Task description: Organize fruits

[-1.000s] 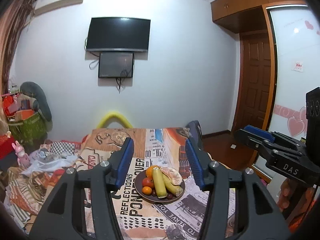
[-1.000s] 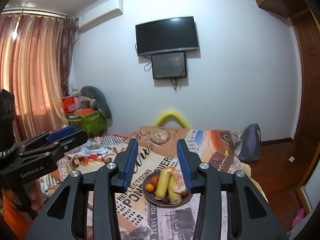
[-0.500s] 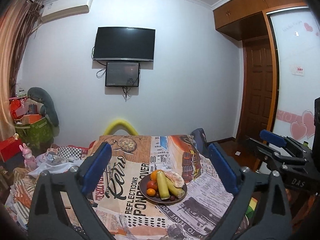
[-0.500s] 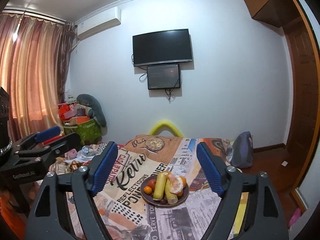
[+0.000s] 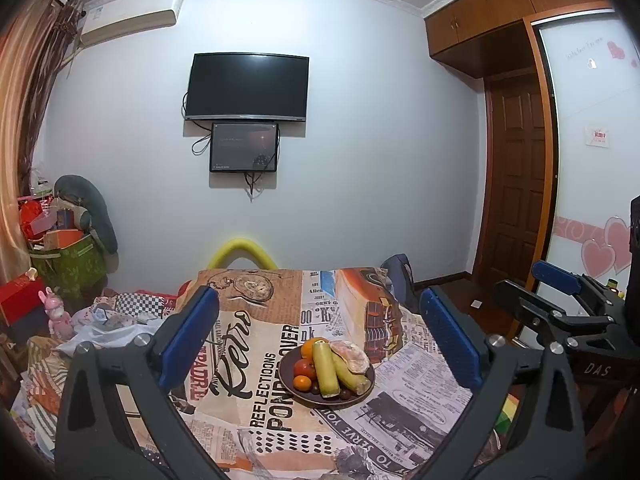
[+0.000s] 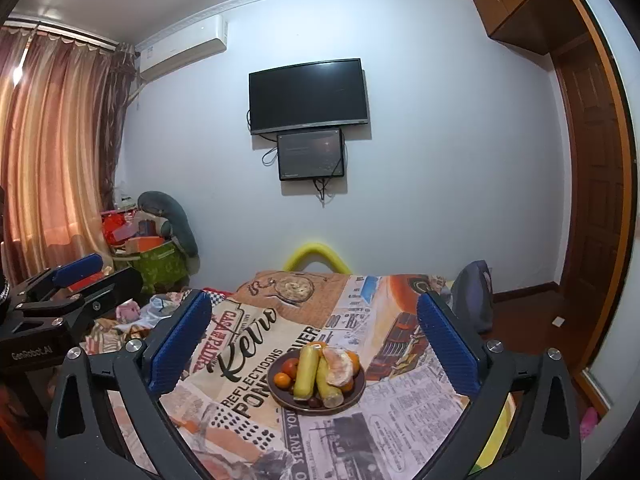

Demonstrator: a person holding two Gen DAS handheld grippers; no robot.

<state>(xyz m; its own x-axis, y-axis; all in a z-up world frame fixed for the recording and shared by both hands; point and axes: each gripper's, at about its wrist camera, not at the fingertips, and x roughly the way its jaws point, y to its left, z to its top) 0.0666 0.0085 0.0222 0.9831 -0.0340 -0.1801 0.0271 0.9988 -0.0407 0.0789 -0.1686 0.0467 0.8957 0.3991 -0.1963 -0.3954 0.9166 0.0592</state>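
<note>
Both grippers widened since earlier | left gripper (image 5: 320,332) opening, empty | right gripper (image 6: 314,328) opening, empty | round dark plate of fruit (image 5: 289,376) ahead, between fingers, on desk

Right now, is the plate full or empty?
Full: the plate holds bananas, oranges, a tomato and a peeled citrus.

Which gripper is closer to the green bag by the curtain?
Left. Left gripper, jaws opening and empty, sits on the side of the green bag; right gripper, also opening empty, is farther toward the door.
</note>
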